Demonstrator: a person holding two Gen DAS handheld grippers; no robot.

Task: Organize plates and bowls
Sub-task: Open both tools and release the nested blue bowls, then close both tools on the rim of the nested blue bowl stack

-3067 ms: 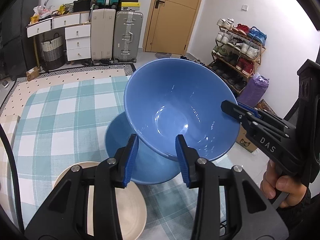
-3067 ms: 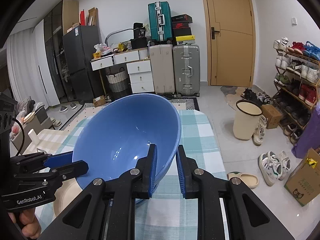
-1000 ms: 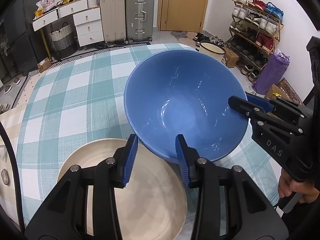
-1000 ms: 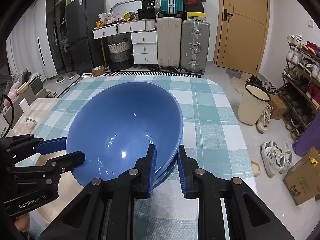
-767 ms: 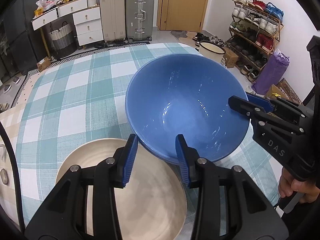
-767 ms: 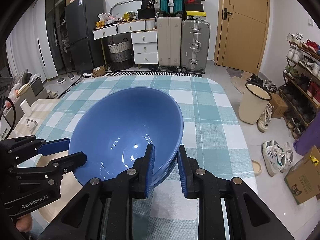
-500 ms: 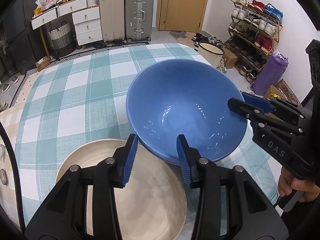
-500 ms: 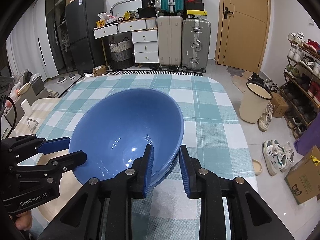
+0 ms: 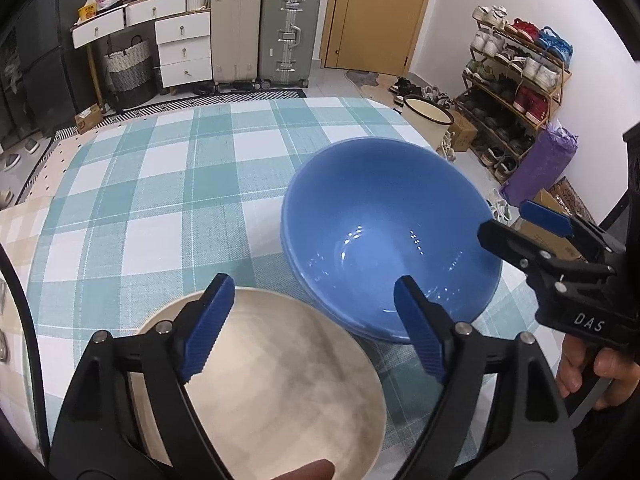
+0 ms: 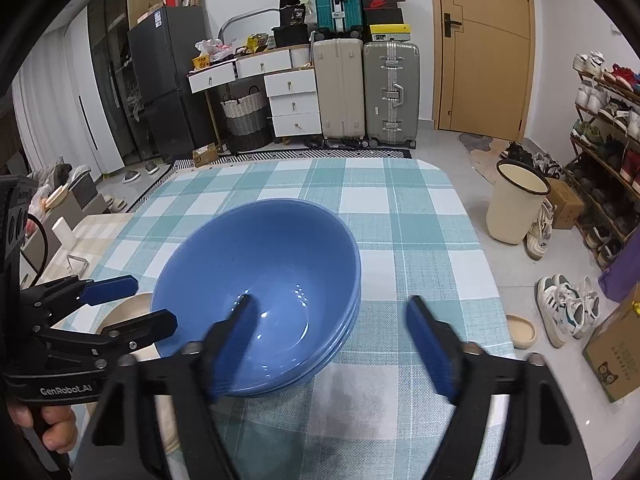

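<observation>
A blue bowl [image 9: 384,224] sits nested in a second blue bowl on the checked tablecloth [image 9: 160,184]; the stack also shows in the right wrist view [image 10: 260,272]. A cream bowl [image 9: 276,384] lies next to it, under my left gripper [image 9: 316,328], which is open and empty, one finger over each bowl's rim. My right gripper [image 10: 332,344] is open and empty, its jaws wide on either side of the blue stack's near rim. The cream bowl's edge [image 10: 128,312] shows behind the left gripper body.
The table's right edge [image 10: 488,280] drops to the floor, where a cream bin [image 10: 516,204], shoes and a cardboard box [image 10: 616,356] stand. A shoe rack [image 9: 516,76] is at the right. Suitcases [image 9: 260,32] and drawers stand at the back wall.
Both grippers opened wide and let go of the blue bowl, which now rests in the lower blue bowl. Both grippers drew back a little.
</observation>
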